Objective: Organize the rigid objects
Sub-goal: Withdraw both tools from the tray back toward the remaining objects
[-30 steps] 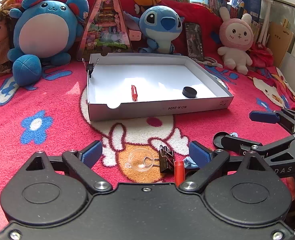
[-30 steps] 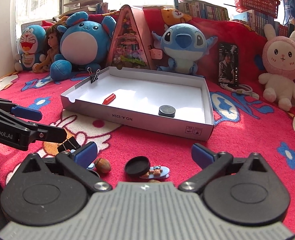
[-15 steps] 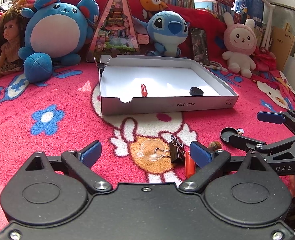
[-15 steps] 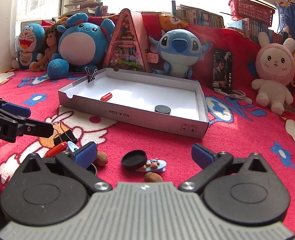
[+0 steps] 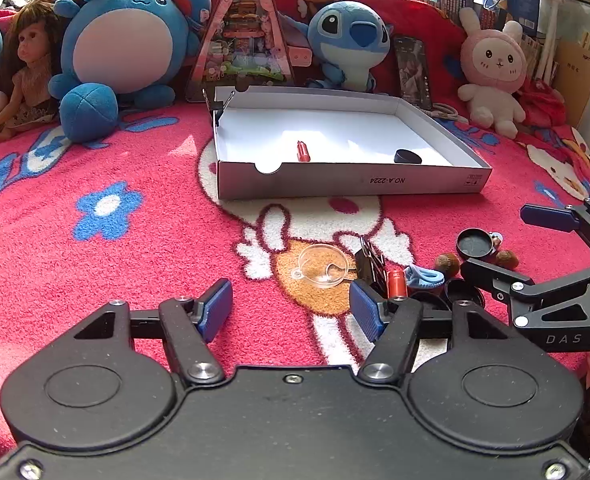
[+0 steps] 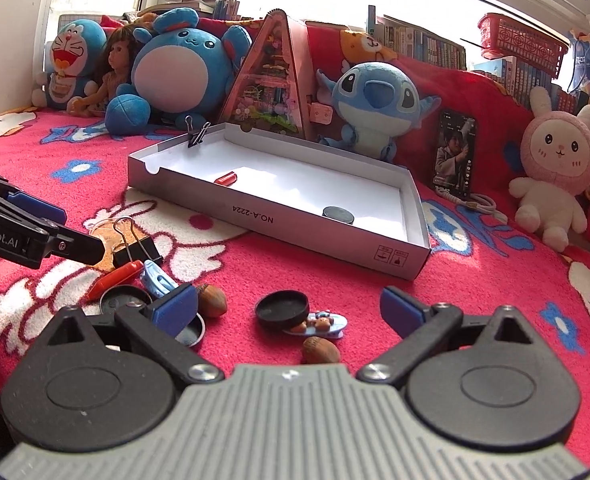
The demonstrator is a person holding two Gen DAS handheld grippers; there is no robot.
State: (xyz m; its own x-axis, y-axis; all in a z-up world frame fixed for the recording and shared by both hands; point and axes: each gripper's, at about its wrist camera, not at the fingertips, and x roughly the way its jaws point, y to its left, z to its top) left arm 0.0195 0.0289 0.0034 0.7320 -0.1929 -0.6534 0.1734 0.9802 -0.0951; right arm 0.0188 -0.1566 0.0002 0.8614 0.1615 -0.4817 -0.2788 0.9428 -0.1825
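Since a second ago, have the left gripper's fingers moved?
Yes. The left gripper has just been closing, nothing between its fingers; the right one now stands beside the binder clip.

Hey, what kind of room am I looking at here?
Probably a child's bedroom or playroom: a red cartoon blanket covers the surface, plush toys such as the blue Stitch plush line the back, and bookshelves stand under a bright window.

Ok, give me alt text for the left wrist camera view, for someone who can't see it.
The left claw, open and empty, hovers over a red cartoon blanket just short of a clear plastic funnel and a black binder clip. Beyond sits a shallow white box holding a red cap and a black disc.
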